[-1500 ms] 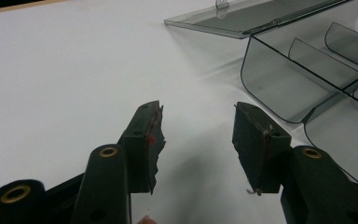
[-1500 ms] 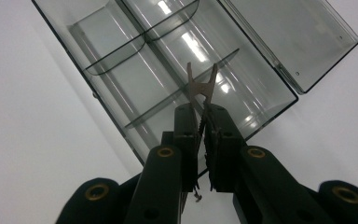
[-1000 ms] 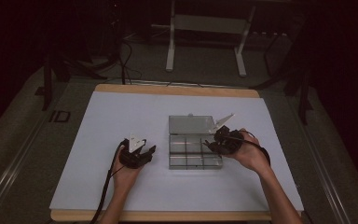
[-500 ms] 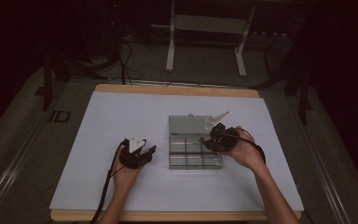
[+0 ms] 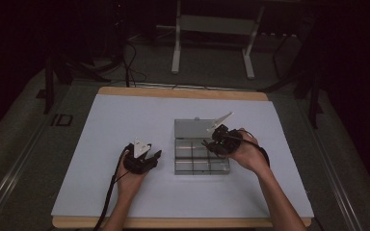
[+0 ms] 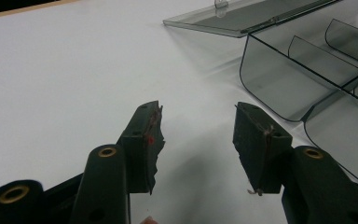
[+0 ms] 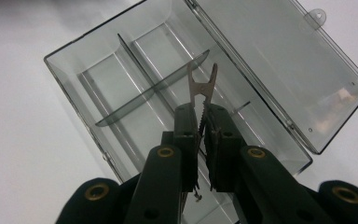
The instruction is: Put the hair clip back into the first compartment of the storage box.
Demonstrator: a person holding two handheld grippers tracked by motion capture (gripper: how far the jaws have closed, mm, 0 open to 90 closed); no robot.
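White tabletop [image 5: 125,125], metal clip [image 7: 202,87] pinched in right gripper [image 7: 204,122], over open box [image 7: 121,88]

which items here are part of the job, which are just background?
In the job:
- clear divided box, lid open flat
- small forked metal piece, clamped in the right gripper above the box
- left gripper, open, beside the box

Background:
- white table
- metal stand and cables on the floor behind

Both grippers black: left gripper [image 5: 142,159] and right gripper [image 5: 220,140] each carry a grey three-cornered plate on top. Brass-ringed screw holes behind the toothed fingers [image 7: 186,135]. Black cable [image 5: 110,190] trails from left gripper. Forearms bare.
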